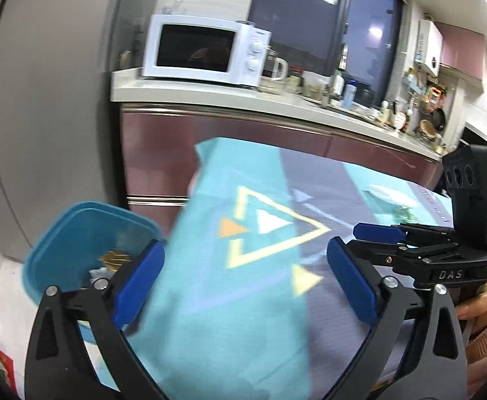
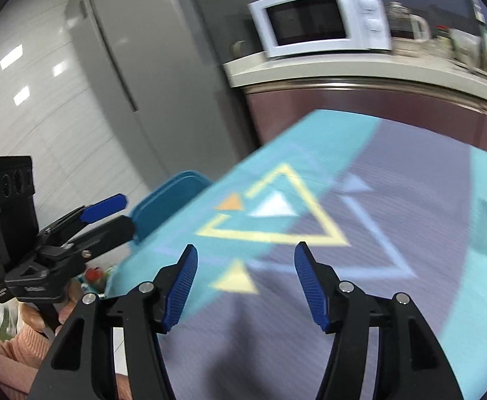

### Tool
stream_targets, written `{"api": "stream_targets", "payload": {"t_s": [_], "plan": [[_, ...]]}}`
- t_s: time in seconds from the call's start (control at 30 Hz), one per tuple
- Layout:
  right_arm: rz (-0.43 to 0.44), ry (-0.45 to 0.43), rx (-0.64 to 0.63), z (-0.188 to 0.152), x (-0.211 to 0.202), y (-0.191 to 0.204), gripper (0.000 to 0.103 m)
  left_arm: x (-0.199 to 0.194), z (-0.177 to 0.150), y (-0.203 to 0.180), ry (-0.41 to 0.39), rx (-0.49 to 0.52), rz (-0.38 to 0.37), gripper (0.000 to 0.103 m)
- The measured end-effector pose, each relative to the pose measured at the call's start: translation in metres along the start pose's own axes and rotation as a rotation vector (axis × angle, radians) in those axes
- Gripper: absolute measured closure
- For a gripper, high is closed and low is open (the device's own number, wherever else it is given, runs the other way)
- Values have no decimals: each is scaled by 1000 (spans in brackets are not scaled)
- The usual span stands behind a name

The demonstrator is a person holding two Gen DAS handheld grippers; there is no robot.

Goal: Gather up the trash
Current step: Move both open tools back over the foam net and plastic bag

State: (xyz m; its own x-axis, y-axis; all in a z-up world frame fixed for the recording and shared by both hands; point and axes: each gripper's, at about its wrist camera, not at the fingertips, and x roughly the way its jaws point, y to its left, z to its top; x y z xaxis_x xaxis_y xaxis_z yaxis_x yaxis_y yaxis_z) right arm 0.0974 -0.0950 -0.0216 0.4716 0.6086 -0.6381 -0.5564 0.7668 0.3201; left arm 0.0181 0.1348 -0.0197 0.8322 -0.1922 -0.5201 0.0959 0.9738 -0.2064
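With both the left gripper (image 1: 245,276) and right gripper (image 2: 245,286) wide open and empty, blurred footage possibly hid scraps, so the blue plastic bin (image 1: 73,233) at lower left risked a knock.

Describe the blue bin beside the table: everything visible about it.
The blue bin is an open-topped, teal-blue container that looks like plastic, with rounded corners and a raised rim. It stands upright below the edge of the table's patterned cloth, which hides its right side. Inside lie crumpled scraps, some golden-brown, some white. In the left wrist view one finger of the left hand-held gripper overlaps it; contact cannot be told. The right wrist view shows only its upper part.
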Motion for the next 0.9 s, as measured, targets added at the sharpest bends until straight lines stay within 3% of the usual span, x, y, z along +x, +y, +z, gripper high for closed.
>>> {"api": "stream_targets", "payload": {"t_s": [0.43, 0.6, 0.8, 0.87, 0.9], "plan": [[-318, -154, 186, -29, -100, -103, 45, 53, 3, -104, 77, 130, -165, 6], [-411, -153, 255, -37, -114, -142, 40, 71, 5, -127, 107, 145, -204, 6], [-379, -98, 319, -42, -106, -177, 40, 85, 6, -144, 139, 157, -225, 6], [-369, -86, 323, -43, -103, -179, 44, 87, 7, -146, 145, 160, -227, 6], [-357, -83, 328, -42, -101, -181, 53, 88, 7, -147, 147, 162, -227, 6]]}}
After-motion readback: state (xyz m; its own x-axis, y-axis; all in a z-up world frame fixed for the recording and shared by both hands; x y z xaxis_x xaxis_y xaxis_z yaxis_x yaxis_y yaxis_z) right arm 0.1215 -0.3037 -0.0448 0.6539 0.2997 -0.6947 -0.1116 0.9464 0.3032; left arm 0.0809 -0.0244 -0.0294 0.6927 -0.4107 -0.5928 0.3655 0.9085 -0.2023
